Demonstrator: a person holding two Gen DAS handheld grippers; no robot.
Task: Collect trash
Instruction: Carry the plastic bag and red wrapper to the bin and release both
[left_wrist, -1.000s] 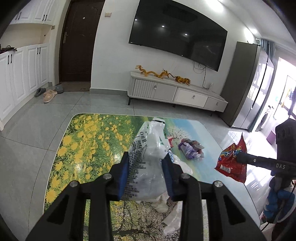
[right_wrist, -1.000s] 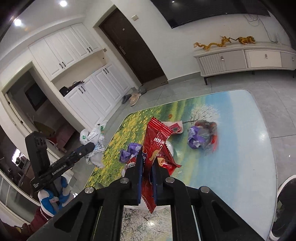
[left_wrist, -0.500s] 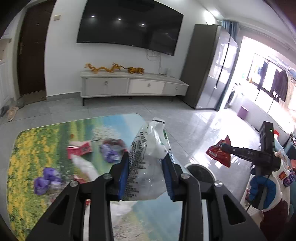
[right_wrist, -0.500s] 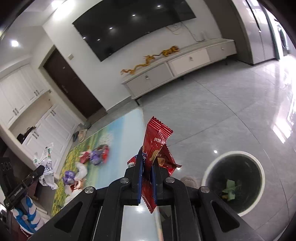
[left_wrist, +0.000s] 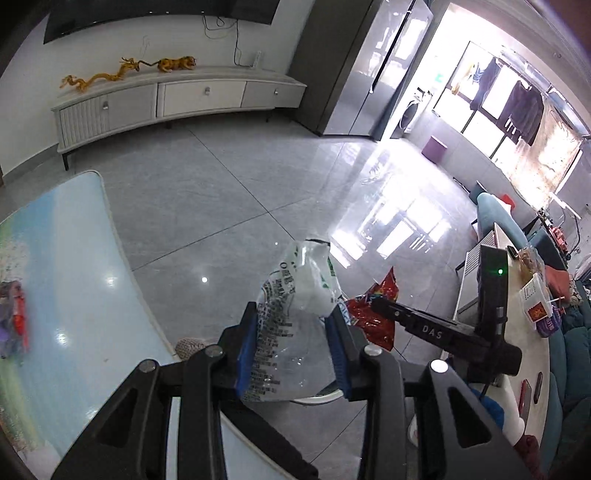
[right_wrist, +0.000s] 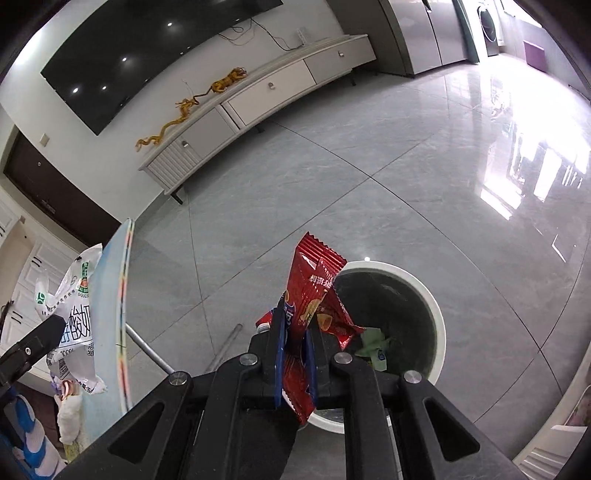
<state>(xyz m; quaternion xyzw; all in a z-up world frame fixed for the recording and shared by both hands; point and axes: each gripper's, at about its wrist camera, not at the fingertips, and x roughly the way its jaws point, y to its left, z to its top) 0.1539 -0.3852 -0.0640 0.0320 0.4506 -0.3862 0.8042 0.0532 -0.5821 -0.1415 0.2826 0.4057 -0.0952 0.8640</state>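
My left gripper (left_wrist: 293, 332) is shut on a clear-and-white printed plastic bag (left_wrist: 295, 317), held past the table's end above the floor. The bag also shows at the left of the right wrist view (right_wrist: 74, 317). My right gripper (right_wrist: 295, 339) is shut on a red snack wrapper (right_wrist: 314, 295) and holds it over the near rim of a round white trash bin (right_wrist: 437, 317) with green scraps inside. The wrapper and the right gripper also show in the left wrist view (left_wrist: 376, 314), just right of the bag. The bin is mostly hidden there.
The picture-printed table (left_wrist: 74, 277) lies to the left, with red and purple wrappers (left_wrist: 14, 325) on it. A white TV cabinet (left_wrist: 166, 99) stands along the far wall. Grey tiled floor (right_wrist: 369, 184) surrounds the bin. A sofa and a side table (left_wrist: 532, 295) are at the right.
Both grippers swung right, away from the table toward the bin, each keeping its hold. The red wrapper is now over the bin's rim and the bag is beside it.
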